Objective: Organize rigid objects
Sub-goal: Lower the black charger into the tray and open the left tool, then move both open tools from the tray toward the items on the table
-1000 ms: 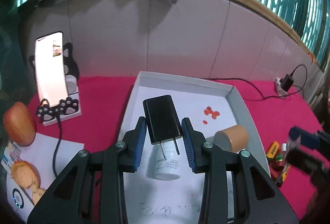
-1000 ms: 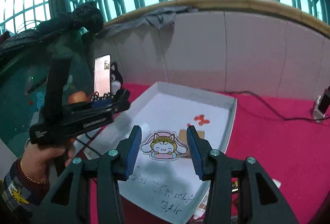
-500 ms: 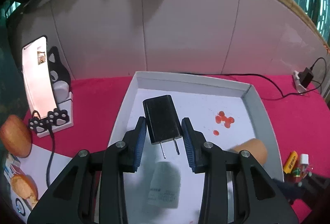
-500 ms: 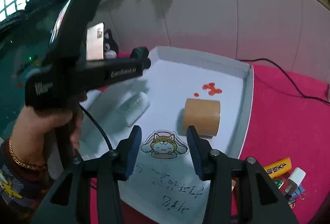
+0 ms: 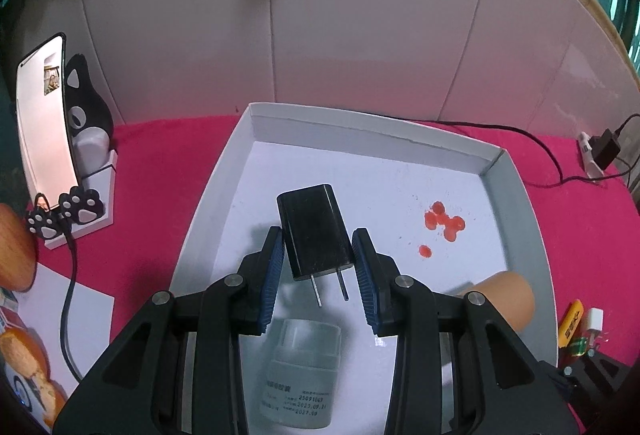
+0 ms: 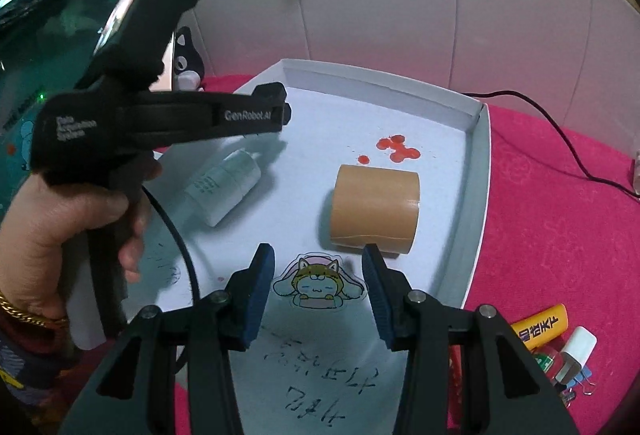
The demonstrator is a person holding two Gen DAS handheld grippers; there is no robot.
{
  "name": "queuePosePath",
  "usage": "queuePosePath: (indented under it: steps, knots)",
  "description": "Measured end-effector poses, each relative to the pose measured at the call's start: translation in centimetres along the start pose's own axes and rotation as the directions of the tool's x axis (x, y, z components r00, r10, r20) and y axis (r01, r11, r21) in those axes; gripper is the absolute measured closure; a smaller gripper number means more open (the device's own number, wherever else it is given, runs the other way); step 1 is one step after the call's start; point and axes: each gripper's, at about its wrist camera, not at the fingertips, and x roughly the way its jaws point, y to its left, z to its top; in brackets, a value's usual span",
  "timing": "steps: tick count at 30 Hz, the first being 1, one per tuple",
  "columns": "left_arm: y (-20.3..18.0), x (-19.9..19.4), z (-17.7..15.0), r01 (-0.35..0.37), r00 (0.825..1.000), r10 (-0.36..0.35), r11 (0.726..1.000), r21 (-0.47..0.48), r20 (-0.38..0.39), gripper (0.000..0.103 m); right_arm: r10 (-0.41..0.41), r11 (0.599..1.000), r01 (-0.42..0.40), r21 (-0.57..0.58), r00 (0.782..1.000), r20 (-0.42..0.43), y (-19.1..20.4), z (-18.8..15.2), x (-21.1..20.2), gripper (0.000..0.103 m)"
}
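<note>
We've got the left gripper [image 5: 318, 267] pinching a black USB wall charger [image 5: 314, 235] by its sides, prongs pointing back at 6 o'clock, hanging over the white cardboard tray [image 5: 372, 133]. The right gripper [image 6: 319, 289] is clamped on a clear cartoon-cat sticker [image 6: 319, 282] above the same tray. Its own fingers cover the near edge of the tan tape roll [image 6: 376, 209] at 12 o'clock, and the white pill bottle [image 6: 224, 187] at 10 is partly behind the other tool.

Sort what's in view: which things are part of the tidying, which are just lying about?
Job: charger in left hand-held gripper, sticker in right hand-held gripper, tray, bottle, tape roll.
Lying about: phone, cat stand, wall plug.
</note>
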Motion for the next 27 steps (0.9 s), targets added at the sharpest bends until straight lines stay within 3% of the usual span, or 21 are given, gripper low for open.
queuePosePath:
  steps: [4,5,6,7,8,12,13,19,24,27]
  knots:
    - [0.2,-0.3,0.1,0.005,1.000,-0.005,1.000,-0.015,0.002,0.065,-0.019,1.000,0.019,-0.009,1.000,0.016,0.0,0.2,-0.1,0.057]
    - [0.3,-0.3,0.1,0.008,1.000,-0.007,1.000,-0.017,0.008,0.055,-0.026,1.000,0.026,-0.008,0.999,0.021,0.0,0.1,-0.2,0.055]
    - [0.3,-0.5,0.2,0.009,1.000,-0.009,1.000,-0.020,0.013,0.037,-0.031,1.000,0.031,-0.005,0.999,0.024,-0.1,0.1,-0.2,0.044]
    - [0.3,-0.7,0.2,0.010,1.000,-0.010,1.000,-0.025,0.020,0.028,-0.037,0.999,0.037,0.000,0.999,0.028,-0.1,0.1,-0.3,0.023]
    - [0.3,-1.1,0.2,0.017,0.999,-0.016,0.999,-0.031,0.032,0.020,-0.039,0.999,0.039,0.005,0.999,0.036,-0.2,0.0,-0.5,0.015]
    - [0.5,-2.2,0.1,0.036,0.998,-0.033,0.998,-0.049,0.060,0.020,-0.059,0.998,0.059,0.001,0.996,0.067,-0.2,-0.1,-1.5,0.007]
    - [0.7,-2.5,0.1,0.037,0.997,-0.033,0.998,-0.056,0.064,0.020,-0.065,0.998,0.065,0.003,0.995,0.081,-0.2,-0.1,-2.0,0.000]
    - [2.1,-5.5,-0.8,0.095,0.988,-0.078,0.988,-0.122,0.133,0.020,-0.094,0.996,0.092,0.023,0.982,0.167,-1.4,-0.1,-4.9,0.000]
    - [2.5,-7.7,-1.8,0.149,0.975,-0.120,0.978,-0.149,0.188,0.020,-0.133,0.988,0.110,0.106,0.963,0.237,-4.4,0.1,-7.7,0.000]
    - [2.5,-9.1,-2.2,0.164,0.968,-0.132,0.977,-0.134,0.215,0.020,-0.187,0.974,0.136,0.181,0.935,0.301,-7.4,0.0,-10.7,0.000]
